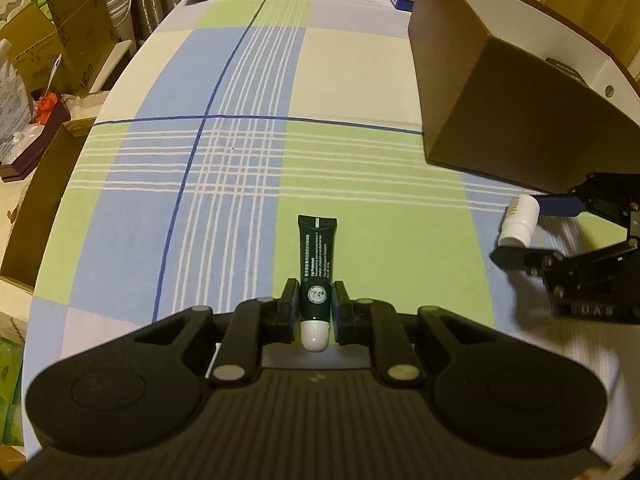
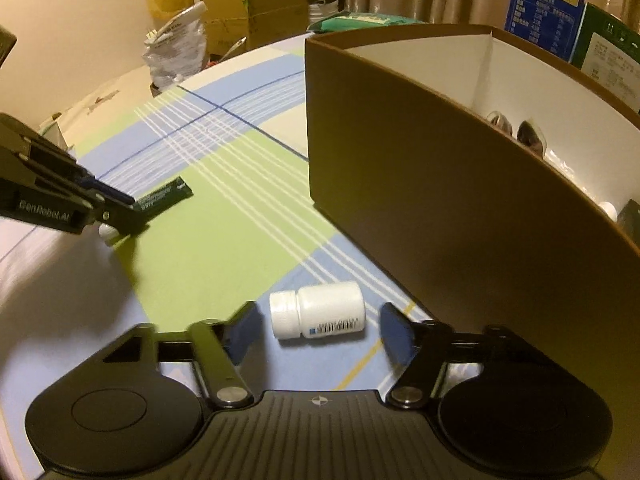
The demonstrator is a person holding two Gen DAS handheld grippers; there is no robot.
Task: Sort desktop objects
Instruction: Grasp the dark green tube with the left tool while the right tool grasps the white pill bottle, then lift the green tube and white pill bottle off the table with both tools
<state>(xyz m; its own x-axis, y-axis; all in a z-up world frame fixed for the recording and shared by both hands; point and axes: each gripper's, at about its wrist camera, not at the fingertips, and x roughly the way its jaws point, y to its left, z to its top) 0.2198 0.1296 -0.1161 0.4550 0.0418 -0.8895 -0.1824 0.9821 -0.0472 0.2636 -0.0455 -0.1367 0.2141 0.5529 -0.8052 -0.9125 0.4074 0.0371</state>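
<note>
The left gripper [image 1: 315, 306] pinches a dark green tube [image 1: 317, 268] with a white cap and small white print too fine to read, well left of the brown cardboard box [image 1: 500, 120] on the checked cloth [image 1: 224, 152]. The right gripper [image 2: 318, 330], its arm marked "GenRobot.AI", is spread wide around a white pill bottle [image 2: 318, 315] lying on its side just beside the box's near wall.

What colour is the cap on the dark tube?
White cap on the dark green tube, clearest in the left wrist view.

Dark green tube [image 1: 316, 270] (white cap), flat; white bottle [image 2: 318, 315] lying sideways, seemingly capped
</note>
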